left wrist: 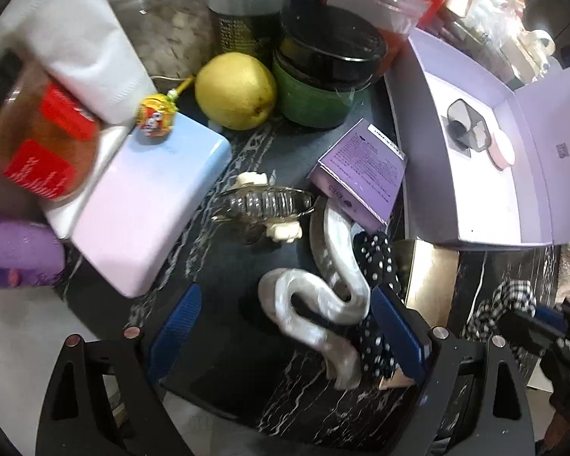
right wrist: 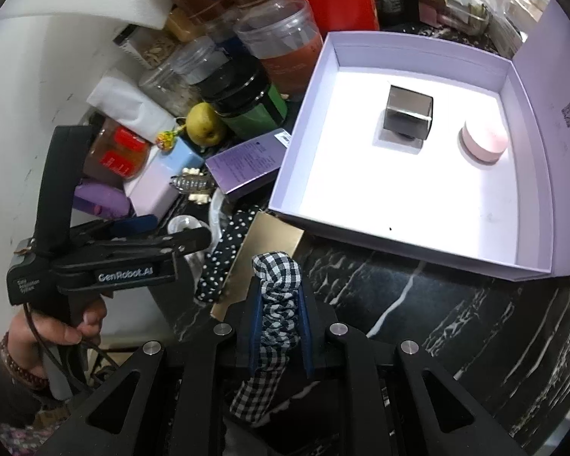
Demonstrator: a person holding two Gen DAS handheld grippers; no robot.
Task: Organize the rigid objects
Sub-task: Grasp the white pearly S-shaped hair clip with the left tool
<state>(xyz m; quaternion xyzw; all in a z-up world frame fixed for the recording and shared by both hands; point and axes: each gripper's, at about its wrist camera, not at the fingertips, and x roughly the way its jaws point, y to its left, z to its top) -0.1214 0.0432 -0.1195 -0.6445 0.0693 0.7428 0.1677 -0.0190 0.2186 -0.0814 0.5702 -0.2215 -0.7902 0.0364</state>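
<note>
The right gripper [right wrist: 279,336] is holding a checked fabric hair tie [right wrist: 275,285], its jaws closed on the cloth, hovering above the dark marbled table [right wrist: 418,304] just short of the open lilac box [right wrist: 528,174]. The left gripper [left wrist: 285,326] is sitting low over the table with its jaws spread wide; a pearly S-shaped hair clip [left wrist: 323,300] is lying between them, apparently not yet pinched. Judging by the box, the sorting is only getting started: a mirrored cube [right wrist: 408,117] and a small pink round case [right wrist: 482,140] are already resting inside, with most of the white floor bare. Much is remaining outside: a clear ribbed claw clip [left wrist: 264,203], a purple carton [left wrist: 361,182], a polka-dot band [left wrist: 378,304], a pastel rectangular case [left wrist: 152,205] with a small yellow toy [left wrist: 155,114] on top, and a yellow pear [left wrist: 235,91] among jars at the back. Whether the fabric tie belongs in the box is unclear.
</note>
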